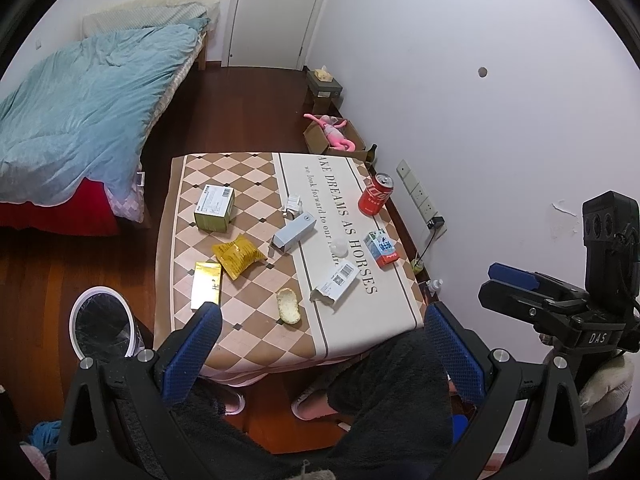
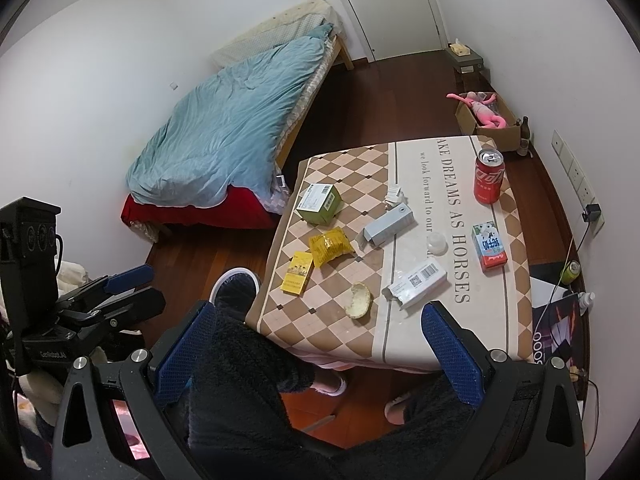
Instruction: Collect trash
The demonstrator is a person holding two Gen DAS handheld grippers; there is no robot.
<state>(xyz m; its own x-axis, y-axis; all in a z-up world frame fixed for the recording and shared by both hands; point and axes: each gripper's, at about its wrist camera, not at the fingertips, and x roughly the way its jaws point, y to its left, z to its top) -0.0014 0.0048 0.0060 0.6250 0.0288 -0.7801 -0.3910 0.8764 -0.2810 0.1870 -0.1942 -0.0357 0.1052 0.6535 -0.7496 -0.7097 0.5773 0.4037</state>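
Note:
Trash lies scattered on the low table [image 1: 360, 332]: a red can [image 1: 375, 194] [image 2: 489, 176], a milk carton [image 1: 382, 248], a green box [image 1: 215, 208], a yellow snack bag [image 1: 237, 258], a yellow box [image 1: 207, 285], a pale blue box [image 1: 294, 232], a torn white box [image 1: 335, 282] and a bread piece [image 1: 288, 306]. A white bin [image 1: 102, 326] [image 2: 236, 288] with a black liner stands on the floor at the table's near left corner. My left gripper [image 1: 322, 344] and right gripper [image 2: 320, 344] hover open above the near edge, holding nothing.
A bed with a blue duvet [image 1: 88, 104] fills the left side. A cardboard box with a pink toy [image 1: 334, 134] sits by the right wall. The person's dark-clad legs and slippers [image 1: 310, 404] are below the grippers. Small bottles [image 2: 570, 272] stand on the floor at right.

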